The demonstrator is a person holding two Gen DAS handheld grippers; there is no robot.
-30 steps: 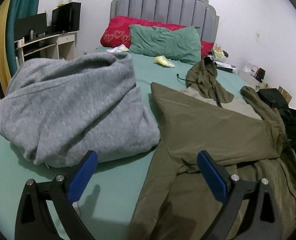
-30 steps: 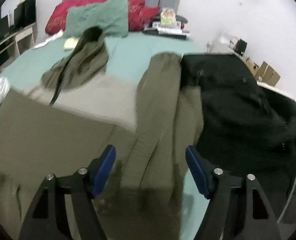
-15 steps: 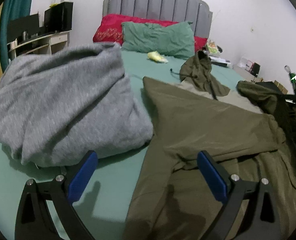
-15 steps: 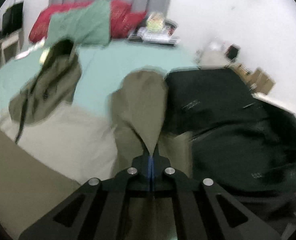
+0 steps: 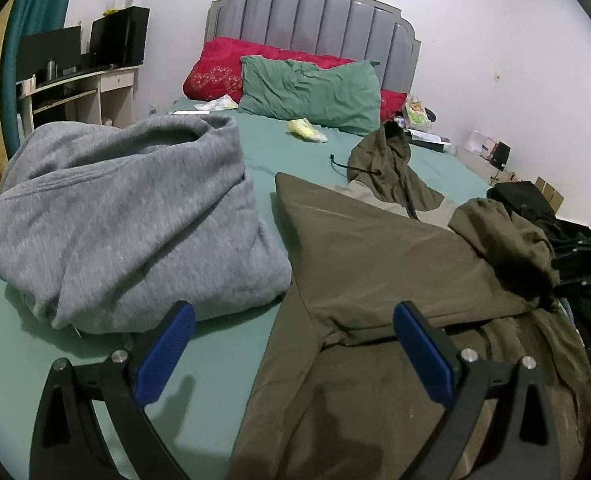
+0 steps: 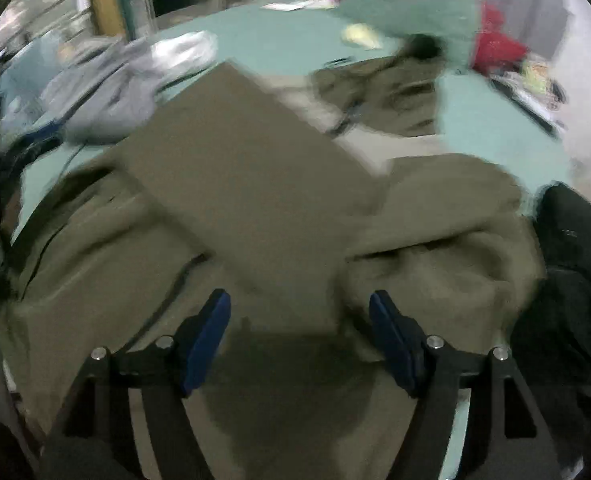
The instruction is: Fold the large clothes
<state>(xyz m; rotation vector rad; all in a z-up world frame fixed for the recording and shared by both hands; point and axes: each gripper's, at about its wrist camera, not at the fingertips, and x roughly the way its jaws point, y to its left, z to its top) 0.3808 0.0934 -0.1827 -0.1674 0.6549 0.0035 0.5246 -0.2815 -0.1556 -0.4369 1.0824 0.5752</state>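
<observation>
L gripper wide, empty | R gripper wide, empty, over olive jacket | grey hoodie beside jacket on bed

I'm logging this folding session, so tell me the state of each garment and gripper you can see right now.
olive jacket: spread on the bed, partly folded, sleeve bunched.
grey hoodie: folded in a loose bundle.
black garment: heaped, unfolded.
left gripper: open, empty.
right gripper: open, empty, over the jacket.

Olive jacket, grey hoodie, green sheet, red pillow w/ heart pattern.
</observation>
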